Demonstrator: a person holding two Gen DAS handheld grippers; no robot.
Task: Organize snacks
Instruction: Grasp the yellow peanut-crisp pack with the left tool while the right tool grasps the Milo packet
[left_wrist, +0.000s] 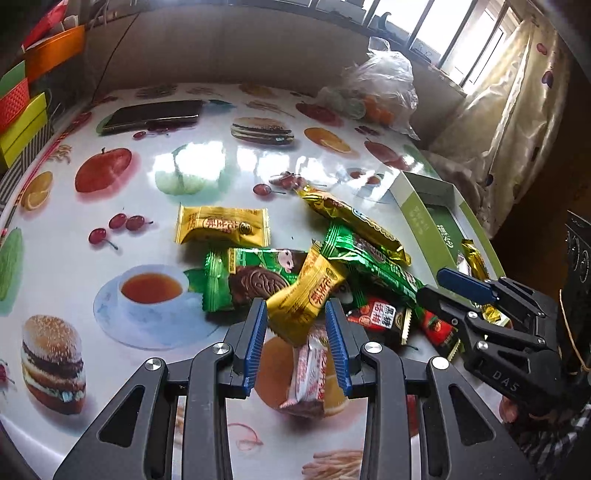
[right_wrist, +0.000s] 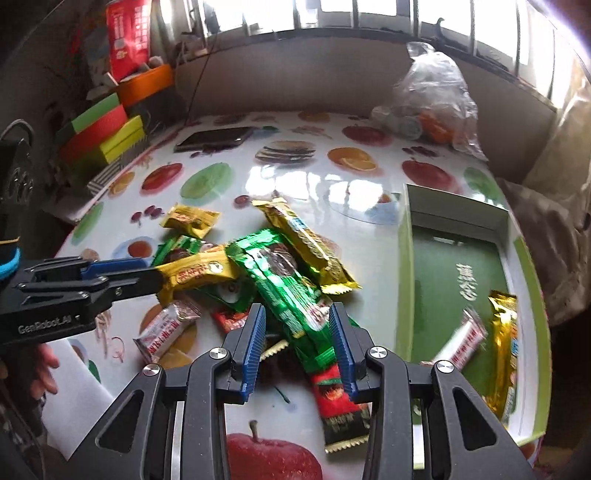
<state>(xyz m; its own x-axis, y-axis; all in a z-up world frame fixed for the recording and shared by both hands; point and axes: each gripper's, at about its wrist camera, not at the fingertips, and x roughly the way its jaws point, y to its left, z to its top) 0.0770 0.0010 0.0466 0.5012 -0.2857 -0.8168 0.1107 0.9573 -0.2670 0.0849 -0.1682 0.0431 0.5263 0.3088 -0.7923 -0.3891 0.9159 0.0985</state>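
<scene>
Snack packs lie in a heap on the fruit-print table (left_wrist: 221, 162). My left gripper (left_wrist: 295, 302) is shut on a yellow wrapped snack (left_wrist: 310, 291), lifted a little over a pink-white pack (left_wrist: 310, 373). In the right wrist view that gripper (right_wrist: 155, 275) comes in from the left with the yellow snack (right_wrist: 199, 271) at its tip. My right gripper (right_wrist: 297, 308) is shut on the near end of a long green pack (right_wrist: 273, 266), above a red pack (right_wrist: 340, 398). A long gold pack (right_wrist: 306, 240) rests on the heap.
A green open box (right_wrist: 406, 277) at the right holds a gold pack (right_wrist: 504, 347) and a white pack (right_wrist: 461, 339). A phone (left_wrist: 155, 114) and a plastic bag (left_wrist: 380, 88) lie at the far side. Coloured boxes (right_wrist: 107, 136) stack at the left edge.
</scene>
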